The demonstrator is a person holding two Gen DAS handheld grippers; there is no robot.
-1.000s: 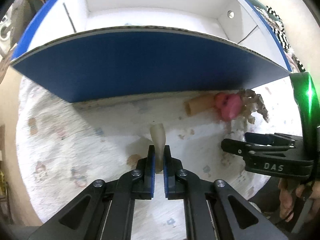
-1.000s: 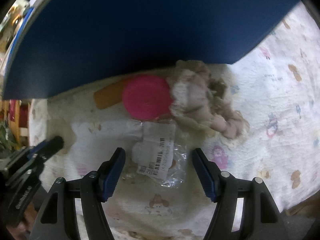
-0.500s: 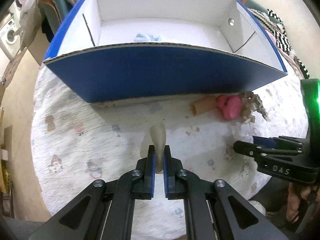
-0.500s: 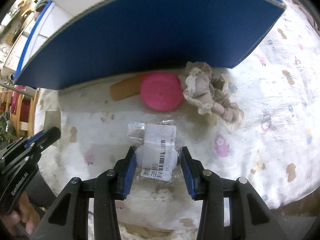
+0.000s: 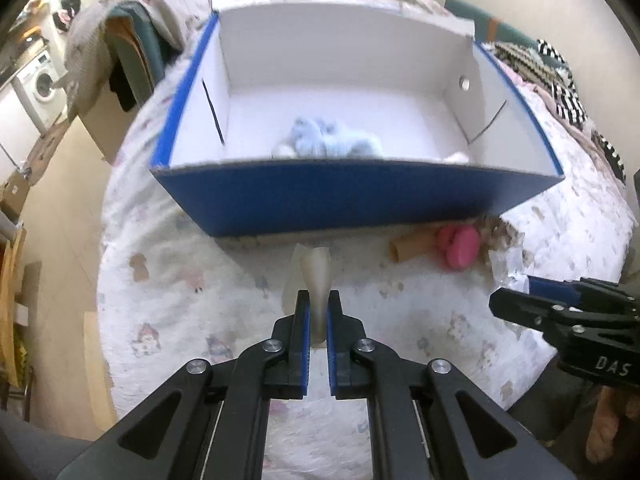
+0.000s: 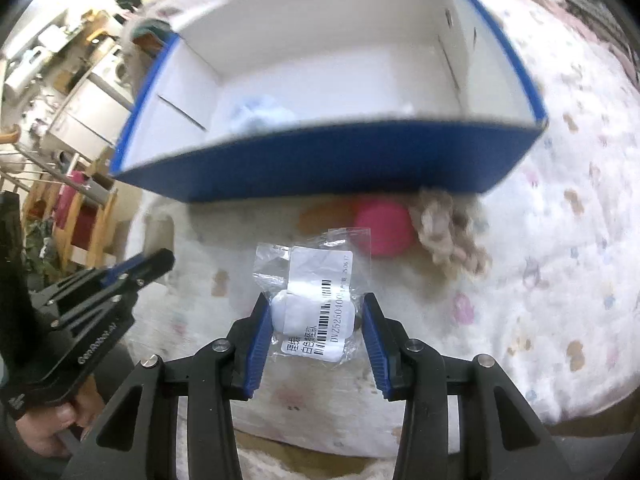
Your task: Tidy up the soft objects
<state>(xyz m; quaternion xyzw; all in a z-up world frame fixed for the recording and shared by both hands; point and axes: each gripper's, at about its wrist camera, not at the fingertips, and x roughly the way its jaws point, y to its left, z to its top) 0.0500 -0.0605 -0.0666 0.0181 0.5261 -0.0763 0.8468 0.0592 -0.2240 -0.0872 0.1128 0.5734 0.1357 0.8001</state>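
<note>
My left gripper (image 5: pixel 318 318) is shut on a small beige soft piece (image 5: pixel 316 276) and holds it above the tablecloth, in front of the blue box (image 5: pixel 360 200). My right gripper (image 6: pixel 316 320) is shut on a clear plastic bag (image 6: pixel 316 284) with a white soft lump and a barcode label, lifted off the cloth. The blue box (image 6: pixel 320 160) is white inside and holds a pale blue plush (image 5: pixel 332 142). A pink round toy (image 6: pixel 382 226), a tan tube (image 5: pixel 412 244) and a beige frilly doll (image 6: pixel 448 236) lie by the box's front wall.
The round table has a white printed cloth (image 5: pixel 180 300). The right gripper's body (image 5: pixel 568 320) sits at the right of the left wrist view, the left one (image 6: pixel 88 304) at the left of the right wrist view. A chair with clothes (image 5: pixel 128 48) stands behind.
The right gripper's jaws closed on the plastic bag and lifted it. Both grippers rose, so the inside of the box came into view. The left gripper kept its hold on the beige piece.
</note>
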